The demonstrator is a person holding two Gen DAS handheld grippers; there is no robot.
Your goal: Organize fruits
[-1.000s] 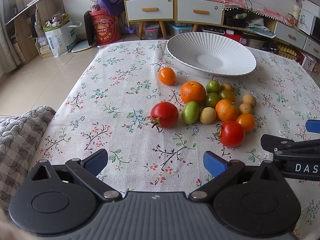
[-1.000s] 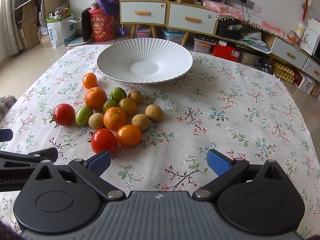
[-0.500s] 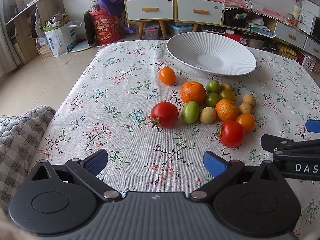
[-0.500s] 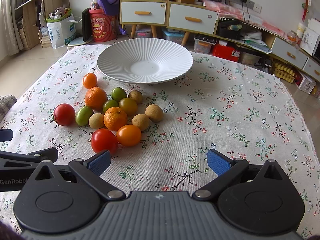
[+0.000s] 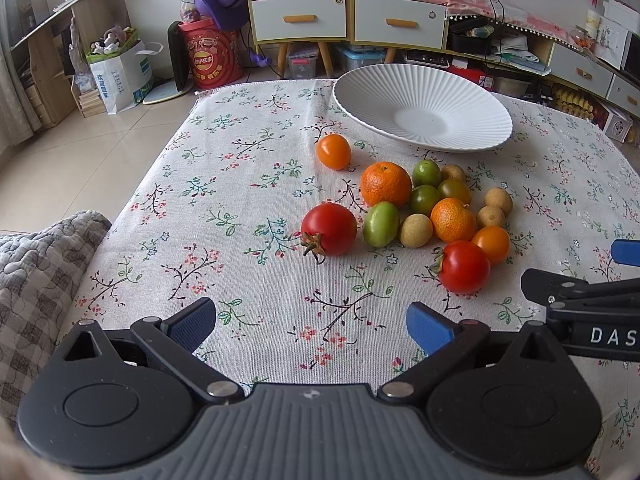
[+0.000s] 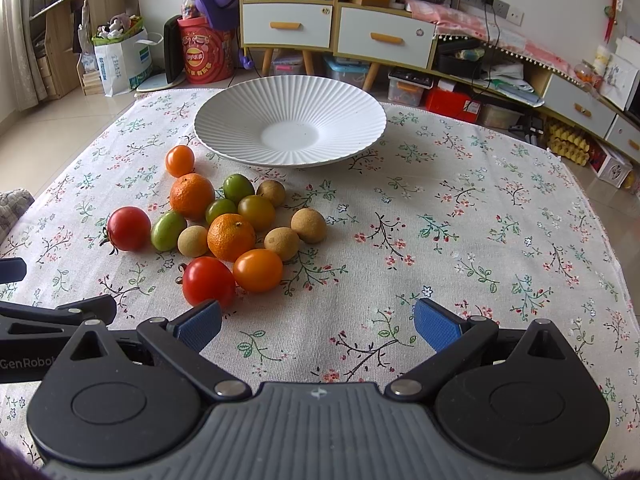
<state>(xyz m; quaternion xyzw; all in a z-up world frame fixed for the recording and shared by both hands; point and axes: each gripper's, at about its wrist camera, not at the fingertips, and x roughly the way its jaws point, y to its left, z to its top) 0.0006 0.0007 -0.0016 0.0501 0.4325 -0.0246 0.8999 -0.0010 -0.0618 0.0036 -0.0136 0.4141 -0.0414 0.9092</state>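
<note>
Left wrist view: the left gripper (image 5: 311,322) sits low in the frame over the floral tablecloth (image 5: 248,184), blue-padded fingers (image 5: 194,322) spread wide apart with nothing between them
Right wrist view: the right gripper (image 6: 318,325) fills the bottom of the frame, fingers (image 6: 436,326) likewise wide apart and holding nothing; its left pad lies just in front of a red tomato (image 6: 209,282)
Fruit cluster: a loose heap at centre-left of the right wrist view, none of it on the plate
Tomatoes: the near red one touches an orange tomato (image 6: 258,270); a second red tomato (image 6: 129,228) lies at the heap's left edge beside a green oval fruit (image 6: 168,230); a small orange tomato (image 6: 180,161) sits apart, nearest the plate
Citrus: two tangerines, a larger (image 6: 192,196) toward the plate and a smaller (image 6: 231,237) mid-heap
Small fruit: green ones (image 6: 238,188) and tan, round longan-like ones (image 6: 308,225) fill the heap's right side
Plate: a white ribbed plate (image 6: 240,112) holds no fruit, in the upper middle of the right wrist view, beyond the heap
Left wrist view, right edge: part of the right gripper's black frame shows, near the closer red tomato
Background: white-drawered cabinet (image 6: 336,32) and red drum (image 6: 204,54) along the top of the frame
</note>
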